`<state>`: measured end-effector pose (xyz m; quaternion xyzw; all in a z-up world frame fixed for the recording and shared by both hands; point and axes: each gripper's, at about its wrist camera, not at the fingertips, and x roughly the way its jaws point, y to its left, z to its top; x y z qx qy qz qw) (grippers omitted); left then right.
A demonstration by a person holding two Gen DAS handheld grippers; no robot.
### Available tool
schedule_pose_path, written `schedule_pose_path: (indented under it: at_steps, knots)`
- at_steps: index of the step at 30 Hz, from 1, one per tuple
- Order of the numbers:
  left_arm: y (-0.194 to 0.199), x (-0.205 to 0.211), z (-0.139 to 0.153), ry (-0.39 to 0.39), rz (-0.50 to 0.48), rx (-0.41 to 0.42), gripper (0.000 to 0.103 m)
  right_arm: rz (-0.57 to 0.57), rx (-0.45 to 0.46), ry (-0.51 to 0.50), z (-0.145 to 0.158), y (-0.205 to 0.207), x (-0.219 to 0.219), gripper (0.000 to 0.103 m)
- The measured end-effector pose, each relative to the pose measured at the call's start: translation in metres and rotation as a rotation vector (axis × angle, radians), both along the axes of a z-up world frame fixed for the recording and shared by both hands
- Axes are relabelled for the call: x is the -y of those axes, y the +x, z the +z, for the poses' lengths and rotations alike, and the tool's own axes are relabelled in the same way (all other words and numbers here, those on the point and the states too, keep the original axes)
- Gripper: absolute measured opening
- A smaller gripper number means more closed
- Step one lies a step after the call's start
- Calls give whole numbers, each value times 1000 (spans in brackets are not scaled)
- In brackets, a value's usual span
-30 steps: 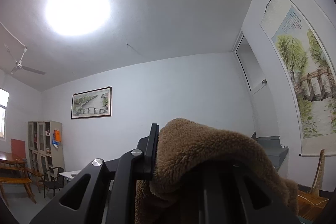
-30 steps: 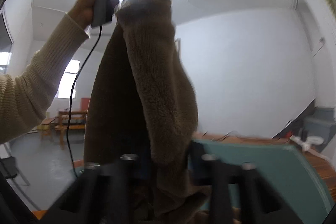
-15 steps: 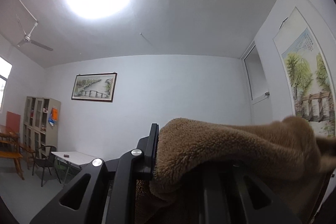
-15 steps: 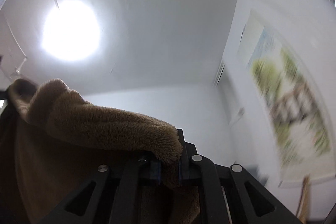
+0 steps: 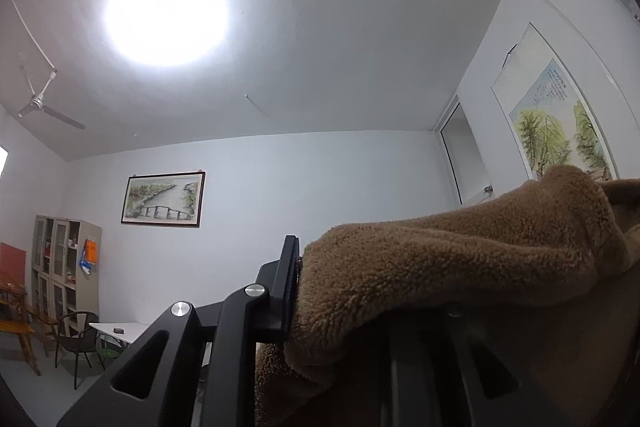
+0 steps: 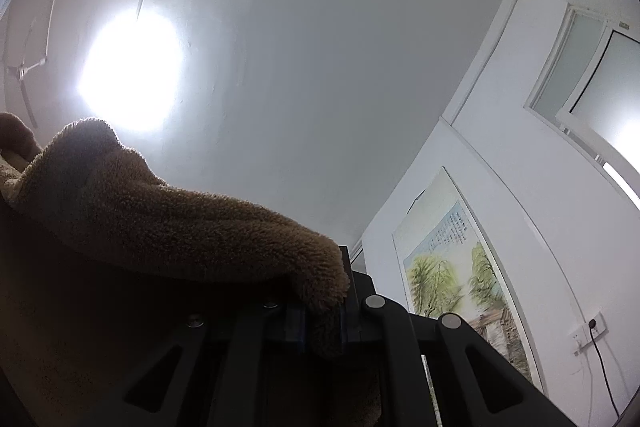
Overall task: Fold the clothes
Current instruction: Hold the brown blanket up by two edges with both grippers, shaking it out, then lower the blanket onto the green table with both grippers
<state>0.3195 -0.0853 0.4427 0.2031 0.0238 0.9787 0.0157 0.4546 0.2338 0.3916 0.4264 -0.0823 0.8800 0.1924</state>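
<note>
Both wrist views, tilted toward the ceiling. A brown fleece garment (image 5: 460, 259) is held in the air between the two tools, its upper edge stretched from one to the other; no bench or other support shows in either view, so its position relative to any surface cannot be told.

Left hand-held gripper (image 5: 340, 291): its jaws are opening slightly, yet a thick fold of the fleece lies between them and drapes over the far finger, hiding it. The near finger (image 5: 290, 287) touches the pile, so the cloth appears to be gripped.

Right hand-held gripper (image 6: 322, 315): jaws drawn together and clamped on a corner of the same garment, which bulges above the pads and runs off toward the left edge of that view.

Background: ceiling lamp (image 5: 166, 7), ceiling fan (image 5: 38, 105), framed landscape (image 5: 163, 199), hanging scroll painting (image 6: 460, 279).

Step in hand, as judged: the garment is lifted by two points of its edge and spread out before a fold, which has not yet been made. The next move likely calls for keeping the edge taut and level, lowering the cloth onto a flat surface, and bringing one held corner across to the other. The loosening left grip is the risk, since heavy fleece could slip free.
</note>
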Motion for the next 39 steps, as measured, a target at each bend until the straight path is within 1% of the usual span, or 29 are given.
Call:
schedule_pose_path:
  at_steps: [2, 4, 6, 8, 10, 14, 17, 20, 23, 25, 28, 33, 36, 39]
  knots:
    - [-5, 0, -6, -16, 10, 18, 24, -21, 3, 9, -6, 3, 2, 11]
    - [-9, 1, -11, -33, 22, 41, 26, -40, 15, 15, -10, -2, 5, 11]
    - [-16, 5, -20, -40, 19, 74, 27, -45, 44, 17, -15, -12, 4, 11]
    - [-23, 10, -28, -35, 10, 107, 27, -34, 90, 15, -14, -33, -12, 12]
    - [-31, 14, -35, -28, 6, 139, 27, -30, 142, 14, -15, -56, -16, 12]
    - [-52, 18, -47, -20, 20, 195, 27, -23, 215, 13, -18, -97, -18, 12]
    - [-81, 17, -55, -10, 30, 249, 27, -33, 248, 13, -21, -124, -18, 12]
    - [-126, 16, -70, 4, 21, 341, 27, -28, 325, -2, -41, -151, -31, 12]
    - [-180, 11, -92, 15, 19, 453, 27, -13, 436, -20, -45, -199, -53, 12]
    - [-219, 7, -110, 26, 17, 536, 27, -5, 519, -28, -72, -225, -47, 12]
    - [-275, -5, -140, 45, 11, 663, 25, 25, 670, -56, -118, -276, -39, 12]
    - [-363, -36, -203, 39, 17, 860, 19, 105, 903, -159, -170, -366, -69, 12]
    - [-409, -52, -242, 41, 34, 963, 18, 110, 1013, -193, -199, -406, -84, 12]
    - [-444, -63, -276, 46, 43, 1046, 18, 104, 1124, -213, -226, -443, -97, 12]
